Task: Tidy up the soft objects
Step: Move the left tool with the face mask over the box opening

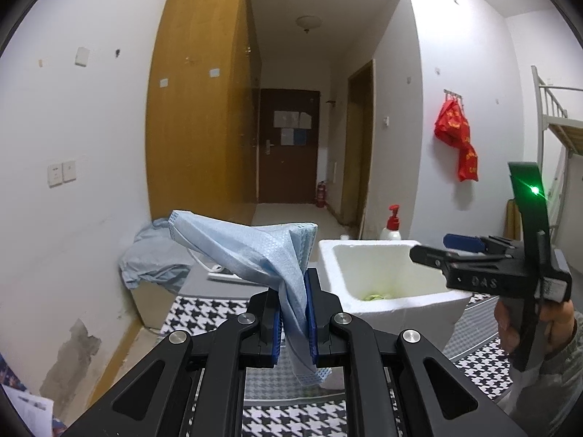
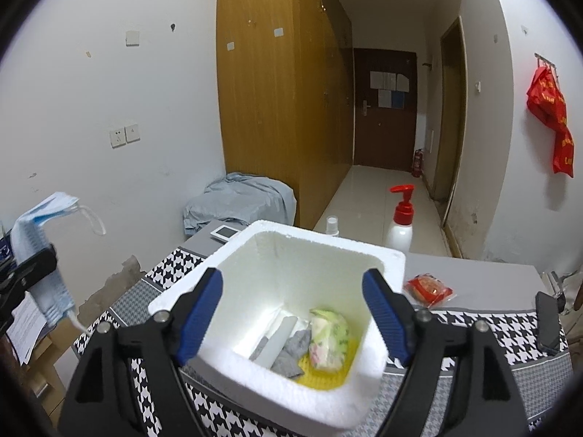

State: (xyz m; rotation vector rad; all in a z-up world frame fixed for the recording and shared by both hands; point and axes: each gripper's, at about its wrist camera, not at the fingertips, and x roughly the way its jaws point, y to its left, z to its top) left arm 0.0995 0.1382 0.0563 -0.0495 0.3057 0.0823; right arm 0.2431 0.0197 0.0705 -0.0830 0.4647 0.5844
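Left gripper (image 1: 293, 313) clamped tight on a pale blue pleated disposable face mask (image 1: 251, 251), blue pads pinching the folded fabric mid-body; upper part of the mask fans up and to the left, lower corner hangs below the pads. From the right wrist view the same mask dangles at the far left edge, white ear loop (image 2: 93, 220) hanging free.

Right gripper (image 2: 293, 315) jaws spread wide, nothing between them, held above the white styrofoam box (image 2: 391, 255). Inside the box: a floral green-and-pink soft pouch (image 2: 329, 340), a grey cloth piece (image 2: 289, 355), a white flat strip (image 2: 280, 338), a yellow mesh layer (image 2: 328, 375) at the bottom.

The box sits on a black-and-white houndstooth tablecloth (image 2: 510, 331). Just beside the box on the right, a red snack packet (image 2: 428, 287). Behind the box, a white pump bottle with red top (image 2: 400, 224) and a small clear spray bottle (image 2: 332, 226). A black phone (image 2: 548, 324) lies near the table's right edge. Crumpled light blue fabric (image 2: 240, 204) lies by the wooden wardrobe (image 2: 277, 73). Red bags (image 2: 550, 109) hang on the right wall.
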